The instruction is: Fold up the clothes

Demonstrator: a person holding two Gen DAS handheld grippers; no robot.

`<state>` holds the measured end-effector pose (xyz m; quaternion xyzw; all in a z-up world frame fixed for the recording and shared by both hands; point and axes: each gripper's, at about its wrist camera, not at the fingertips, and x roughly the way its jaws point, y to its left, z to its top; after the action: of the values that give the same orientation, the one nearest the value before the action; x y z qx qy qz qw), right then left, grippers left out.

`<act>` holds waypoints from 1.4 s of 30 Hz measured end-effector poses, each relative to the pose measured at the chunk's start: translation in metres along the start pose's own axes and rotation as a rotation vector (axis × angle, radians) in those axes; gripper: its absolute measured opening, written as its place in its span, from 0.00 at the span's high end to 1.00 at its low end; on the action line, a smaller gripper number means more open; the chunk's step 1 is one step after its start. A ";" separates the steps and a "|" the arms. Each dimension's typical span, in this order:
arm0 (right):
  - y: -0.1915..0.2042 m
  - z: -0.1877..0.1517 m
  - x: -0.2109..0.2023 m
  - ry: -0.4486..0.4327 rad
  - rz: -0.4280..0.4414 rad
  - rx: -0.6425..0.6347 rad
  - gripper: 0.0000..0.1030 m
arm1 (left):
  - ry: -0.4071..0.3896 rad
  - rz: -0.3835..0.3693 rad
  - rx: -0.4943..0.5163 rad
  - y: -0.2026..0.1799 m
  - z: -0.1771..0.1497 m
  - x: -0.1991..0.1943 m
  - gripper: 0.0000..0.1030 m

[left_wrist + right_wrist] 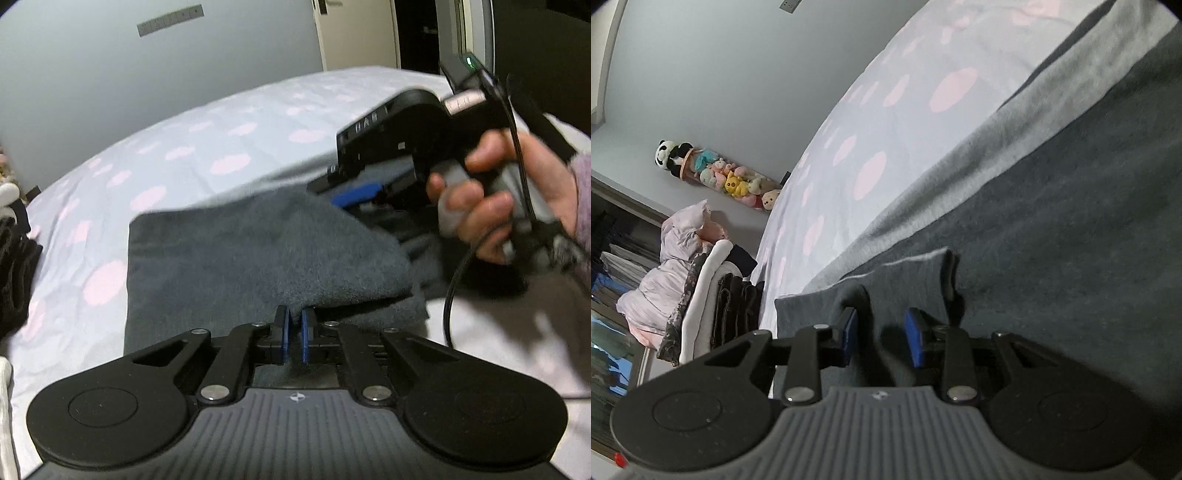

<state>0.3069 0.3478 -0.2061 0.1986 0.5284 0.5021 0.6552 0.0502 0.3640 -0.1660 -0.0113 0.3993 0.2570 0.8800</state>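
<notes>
A dark grey fleece garment [236,254] lies on the bed, partly folded over itself. My left gripper [294,325] is shut on its near folded edge, with cloth pinched between the blue pads. In the left wrist view the right gripper [354,194] is held in a hand at the garment's far right corner. In the right wrist view the right gripper [881,332] is partly open, with a fold of the grey garment [1052,236] between its blue pads [914,338], which are not pressed onto it.
The bed has a light blue sheet with pink spots [177,155]. A stack of folded dark and white clothes [727,302] sits at the bed's end beside a pink pillow [676,266]. Plush toys [727,177] hang on the wall. A cable [454,280] trails from the right gripper.
</notes>
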 end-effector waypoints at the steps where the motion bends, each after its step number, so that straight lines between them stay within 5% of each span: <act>1: -0.001 -0.001 0.002 0.005 -0.004 0.001 0.68 | 0.024 0.001 0.002 0.000 -0.003 0.005 0.93; 12: 0.023 -0.012 0.016 0.034 0.020 -0.092 0.68 | 0.078 0.024 0.011 -0.016 -0.004 0.015 0.92; 20: 0.075 -0.059 0.035 0.073 -0.040 -0.447 0.60 | 0.095 0.034 -0.012 -0.018 -0.003 0.016 0.92; 22: 0.076 -0.064 0.037 0.060 -0.061 -0.486 0.72 | 0.097 0.032 -0.026 -0.017 -0.003 0.016 0.92; 25: 0.070 -0.063 0.034 0.042 -0.039 -0.465 0.86 | 0.098 0.034 -0.028 -0.018 -0.005 0.014 0.92; 30: 0.077 -0.048 0.009 -0.078 -0.030 -0.499 0.86 | 0.096 0.035 -0.040 -0.016 -0.005 0.013 0.92; 34: 0.069 -0.029 -0.014 -0.167 -0.109 -0.467 0.86 | 0.091 0.025 -0.073 -0.009 -0.004 0.015 0.92; 39: 0.040 -0.015 -0.005 -0.133 -0.223 -0.374 0.86 | 0.083 0.025 -0.070 -0.011 -0.004 0.013 0.92; 42: 0.027 -0.017 -0.001 -0.107 -0.276 -0.320 0.75 | 0.081 0.015 -0.074 -0.008 -0.005 0.011 0.91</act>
<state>0.2802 0.3533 -0.1903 0.0443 0.4288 0.4738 0.7679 0.0564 0.3609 -0.1781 -0.0512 0.4249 0.2773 0.8602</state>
